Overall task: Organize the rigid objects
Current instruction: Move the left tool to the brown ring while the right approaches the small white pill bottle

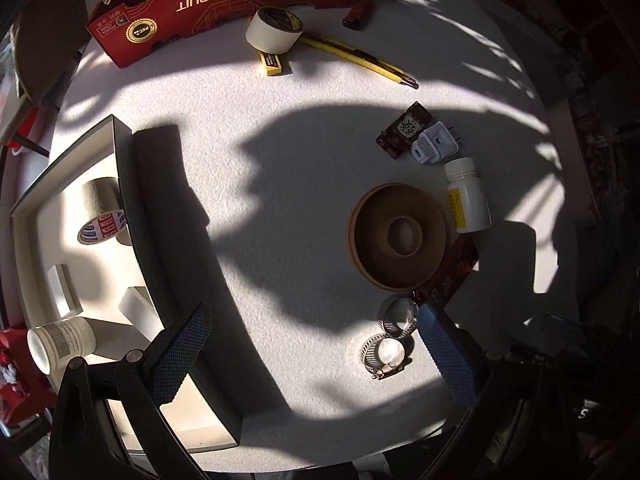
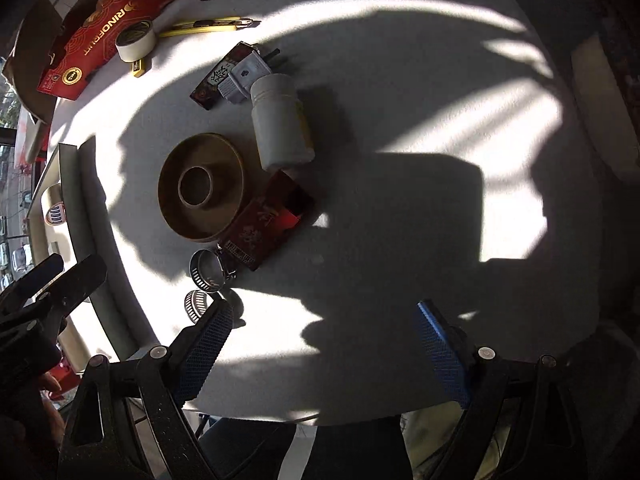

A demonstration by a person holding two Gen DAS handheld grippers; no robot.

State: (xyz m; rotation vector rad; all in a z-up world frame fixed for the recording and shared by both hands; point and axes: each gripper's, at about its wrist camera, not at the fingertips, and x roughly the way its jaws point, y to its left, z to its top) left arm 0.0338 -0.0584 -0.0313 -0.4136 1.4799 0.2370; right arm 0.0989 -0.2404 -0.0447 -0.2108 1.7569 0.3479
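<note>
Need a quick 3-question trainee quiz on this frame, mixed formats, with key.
1. True or false: the white bottle on the table stands upright.
2. Which item lies against the brown tape roll? A) red packet B) yellow utility knife C) white plug adapter
3. Fill in: the box on the left already holds a roll of ____.

Key: 1 false, it lies on its side; 2 A; 3 tape.
</note>
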